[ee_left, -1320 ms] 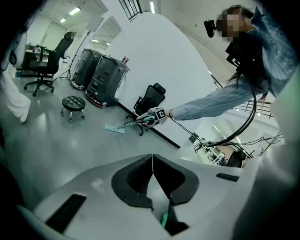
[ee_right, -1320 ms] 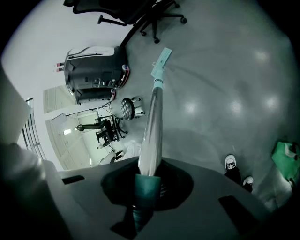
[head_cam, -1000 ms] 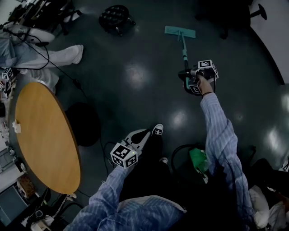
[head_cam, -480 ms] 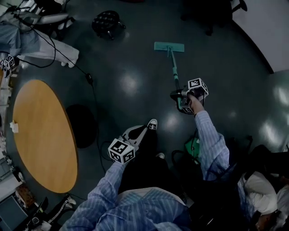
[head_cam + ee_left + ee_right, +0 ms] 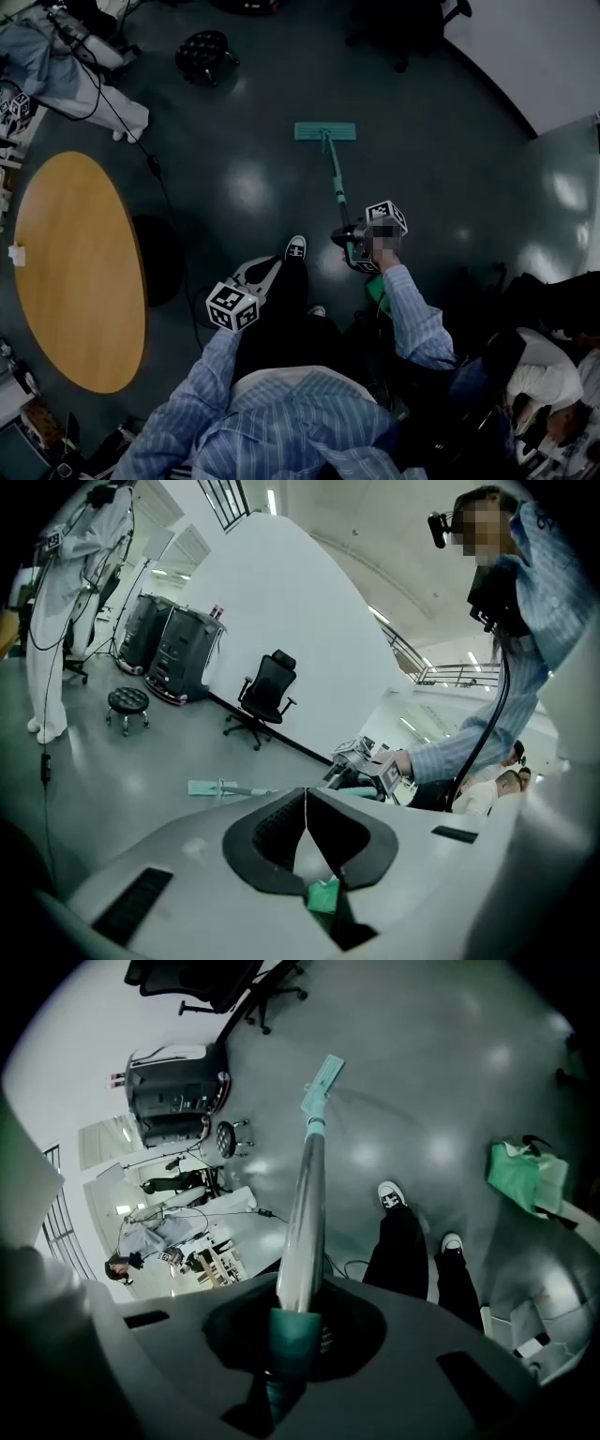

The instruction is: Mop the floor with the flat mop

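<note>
Charcoal glossy floor (image 5: 450, 159) lies wide open ahead and to my right; the round wooden table (image 5: 75, 272) bounds the left edge. The teal flat mop (image 5: 325, 132) has its rectangular head flat on the floor ahead. Its slim pole (bare metal, teal grip) slants back into my right gripper (image 5: 295, 1330), clamped around it. My left gripper (image 5: 305, 822) has its ribbed pads pressed together at the tips.

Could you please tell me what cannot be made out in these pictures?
Mop head underside: head view, faces the floor; wet or dirty unknown.
Green scrap deep in the left gripper's closed jaws: left gripper view, too small to identify.
Mop handle top end: right gripper view, hidden inside the right gripper.
</note>
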A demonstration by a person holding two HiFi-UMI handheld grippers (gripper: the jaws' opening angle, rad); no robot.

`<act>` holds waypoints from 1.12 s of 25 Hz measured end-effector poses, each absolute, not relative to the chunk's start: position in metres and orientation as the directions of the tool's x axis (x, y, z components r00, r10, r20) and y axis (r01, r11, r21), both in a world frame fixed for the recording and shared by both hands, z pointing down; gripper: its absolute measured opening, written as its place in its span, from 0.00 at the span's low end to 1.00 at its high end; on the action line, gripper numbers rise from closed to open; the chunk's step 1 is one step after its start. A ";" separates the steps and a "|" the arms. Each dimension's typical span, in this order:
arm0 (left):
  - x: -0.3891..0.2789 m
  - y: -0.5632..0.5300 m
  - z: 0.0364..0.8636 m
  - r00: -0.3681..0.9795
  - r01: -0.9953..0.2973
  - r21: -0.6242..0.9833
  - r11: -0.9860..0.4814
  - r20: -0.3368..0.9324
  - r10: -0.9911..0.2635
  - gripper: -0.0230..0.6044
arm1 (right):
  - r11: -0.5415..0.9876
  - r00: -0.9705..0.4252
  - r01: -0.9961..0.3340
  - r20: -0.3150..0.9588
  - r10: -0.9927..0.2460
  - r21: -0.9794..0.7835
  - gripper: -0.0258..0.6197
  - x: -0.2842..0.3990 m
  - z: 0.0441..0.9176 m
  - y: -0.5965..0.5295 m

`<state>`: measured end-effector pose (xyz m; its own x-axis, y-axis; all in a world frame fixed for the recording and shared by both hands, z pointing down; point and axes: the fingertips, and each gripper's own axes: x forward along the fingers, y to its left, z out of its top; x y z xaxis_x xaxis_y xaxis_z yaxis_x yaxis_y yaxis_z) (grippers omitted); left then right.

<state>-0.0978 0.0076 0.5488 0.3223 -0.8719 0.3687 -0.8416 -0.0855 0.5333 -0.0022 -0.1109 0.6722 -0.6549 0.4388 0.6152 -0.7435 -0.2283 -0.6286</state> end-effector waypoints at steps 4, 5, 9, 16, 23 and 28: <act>-0.086 0.032 0.540 0.293 -0.855 0.512 -0.081 0.348 -0.890 0.05 | -0.229 -0.659 -0.739 0.609 0.443 -0.633 0.10 0.038 0.669 -0.057; -0.083 0.038 0.537 0.285 -0.857 0.509 -0.079 0.341 -0.896 0.05 | -0.232 -0.661 -0.737 0.605 0.444 -0.635 0.10 0.048 0.668 -0.043; -0.064 0.066 0.527 0.270 -0.861 0.501 -0.085 0.310 -0.912 0.05 | -0.254 -0.672 -0.729 0.593 0.443 -0.636 0.10 0.089 0.663 0.010; -0.034 0.123 0.510 0.252 -0.861 0.501 -0.085 0.276 -0.928 0.05 | -0.247 -0.657 -0.741 0.598 0.460 -0.624 0.10 0.151 0.658 0.101; 0.006 0.164 0.508 0.256 -0.863 0.494 -0.101 0.256 -0.932 0.05 | -0.227 -0.650 -0.740 0.586 0.483 -0.633 0.10 0.205 0.656 0.162; 0.021 0.187 0.504 0.251 -0.867 0.488 -0.103 0.248 -0.936 0.05 | -0.189 -0.616 -0.761 0.599 0.512 -0.621 0.10 0.235 0.651 0.190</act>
<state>0.0207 0.1871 0.5041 0.2511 -0.9357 0.2477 -0.8667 -0.1035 0.4879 0.2354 0.1900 0.6508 -0.6161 0.5115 0.5990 -0.7607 -0.1888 -0.6211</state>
